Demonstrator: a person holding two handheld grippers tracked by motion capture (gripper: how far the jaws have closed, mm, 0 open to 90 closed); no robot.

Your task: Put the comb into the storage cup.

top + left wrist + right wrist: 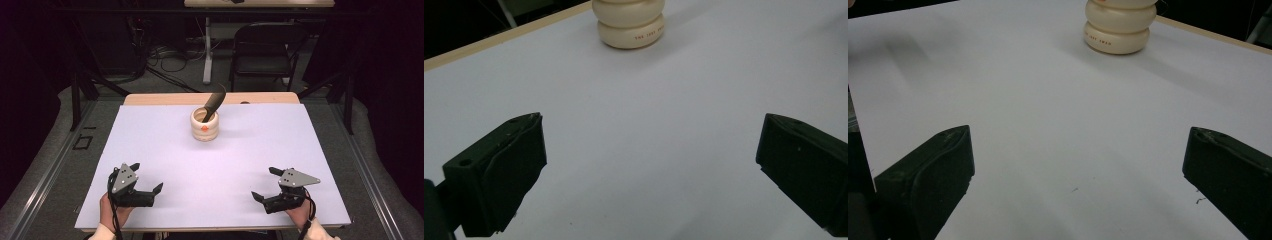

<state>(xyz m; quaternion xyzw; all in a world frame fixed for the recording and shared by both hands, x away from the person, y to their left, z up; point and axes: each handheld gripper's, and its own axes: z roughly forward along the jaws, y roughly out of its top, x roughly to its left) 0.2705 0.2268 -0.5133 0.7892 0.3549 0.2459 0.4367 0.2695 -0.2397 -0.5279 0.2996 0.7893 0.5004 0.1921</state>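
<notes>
Two grippers sit low at my edge of the table, one in each of my hands. My left gripper (148, 177) hovers near the front left corner of the white sheet (225, 170), its jaws spread wide apart with nothing between them; along its own camera the two black jaws stand far to either side with bare white surface between. My right gripper (264, 184) mirrors it near the front right corner, jaws likewise wide apart and empty. Each carries its grey three-cornered plate on top, and a cable trails back past my right hand (300, 214). My left hand (107, 210) wraps the other handle.

Farther out, well apart from both grippers and toward the back middle of the sheet, stands a cream ribbed pot (205, 124), upright, with small red lettering on its lower band (648, 36) seen from the left gripper view and likewise from the right gripper view (1118, 27). A dark curved utensil (214, 102) leans out of its mouth, tilted to the right.

Beyond the sheet runs the table's bare wooden edge (150, 99). Past that, on the floor, are a folding chair (262, 50), a white table leg (207, 50) and loose cables (170, 57).
</notes>
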